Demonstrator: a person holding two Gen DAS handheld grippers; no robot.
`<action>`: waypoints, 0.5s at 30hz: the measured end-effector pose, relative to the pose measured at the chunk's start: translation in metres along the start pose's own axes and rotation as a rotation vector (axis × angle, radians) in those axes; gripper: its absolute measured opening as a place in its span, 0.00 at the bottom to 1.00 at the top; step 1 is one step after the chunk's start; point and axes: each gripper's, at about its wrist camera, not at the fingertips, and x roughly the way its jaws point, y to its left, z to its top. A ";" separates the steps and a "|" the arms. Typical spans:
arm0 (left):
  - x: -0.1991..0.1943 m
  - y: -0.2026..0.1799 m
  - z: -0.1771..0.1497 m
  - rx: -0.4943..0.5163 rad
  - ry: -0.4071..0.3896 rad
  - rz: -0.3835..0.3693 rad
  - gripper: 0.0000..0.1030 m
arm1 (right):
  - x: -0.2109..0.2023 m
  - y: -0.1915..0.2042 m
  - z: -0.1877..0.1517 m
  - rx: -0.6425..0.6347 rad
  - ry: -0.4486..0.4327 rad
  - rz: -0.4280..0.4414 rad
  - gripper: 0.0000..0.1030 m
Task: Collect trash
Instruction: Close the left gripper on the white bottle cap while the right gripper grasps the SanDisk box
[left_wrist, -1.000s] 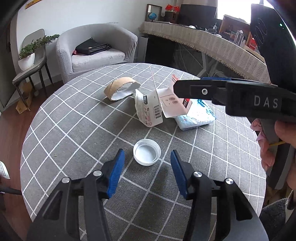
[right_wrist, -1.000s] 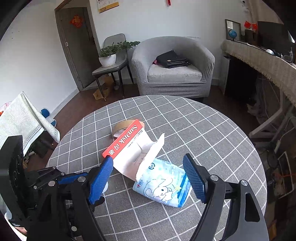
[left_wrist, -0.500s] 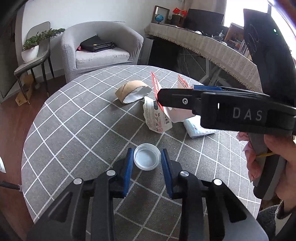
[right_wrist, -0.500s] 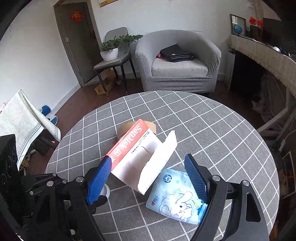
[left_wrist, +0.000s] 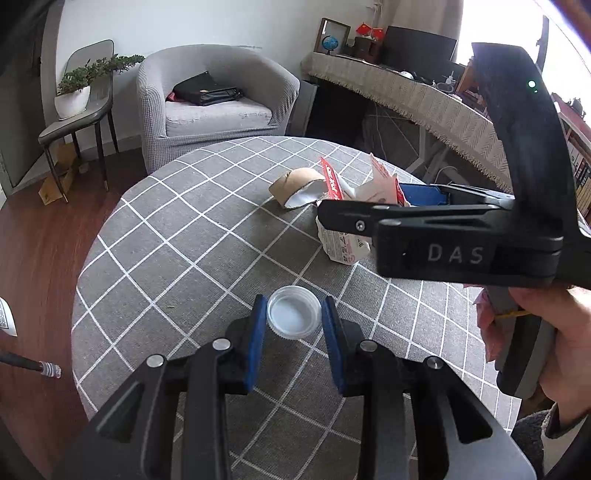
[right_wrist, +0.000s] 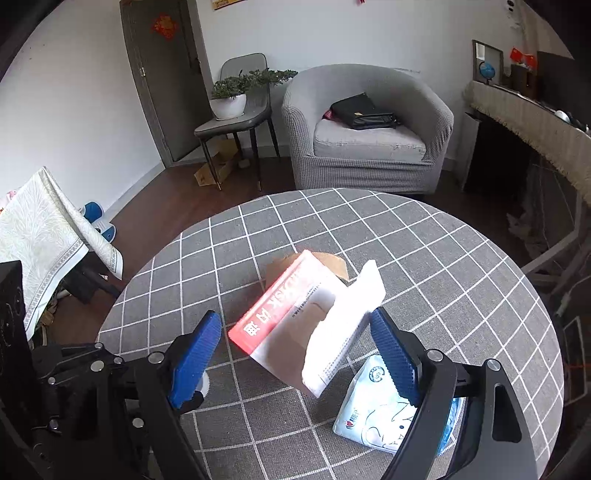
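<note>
My left gripper (left_wrist: 293, 319) is shut on a white bottle cap (left_wrist: 291, 314) low over the grey checked round table (left_wrist: 192, 236). My right gripper (right_wrist: 295, 354) has its jaws wide and opening. An open red and white cardboard box (right_wrist: 291, 325) stands tilted between them, and the left pad is clear of it. The box's white flap lies close to the right pad. A blue tissue pack (right_wrist: 369, 417) lies under the right finger. A cardboard tape roll (left_wrist: 295, 182) sits behind the box. A crumpled white carton (left_wrist: 341, 247) lies beside the box.
A grey armchair (right_wrist: 369, 140) with a black bag stands beyond the table. A chair with a potted plant (right_wrist: 229, 99) is at its left. A cloth-covered desk (left_wrist: 424, 107) runs along the right. A cable end (left_wrist: 48, 369) lies on the wooden floor at the left.
My left gripper came forward around the cap and closed on it. My right gripper moved forward, so the box now stands between its fingers and the tissue pack is under the right one.
</note>
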 end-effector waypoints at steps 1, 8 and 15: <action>-0.001 0.000 0.000 0.000 0.000 -0.002 0.32 | 0.004 0.000 -0.001 -0.002 0.012 -0.014 0.82; -0.006 0.004 -0.002 -0.006 -0.001 -0.006 0.32 | 0.020 -0.001 -0.004 -0.021 0.043 -0.083 0.82; -0.009 0.007 -0.003 -0.005 0.001 -0.007 0.32 | 0.026 -0.002 -0.003 0.008 0.024 -0.057 0.82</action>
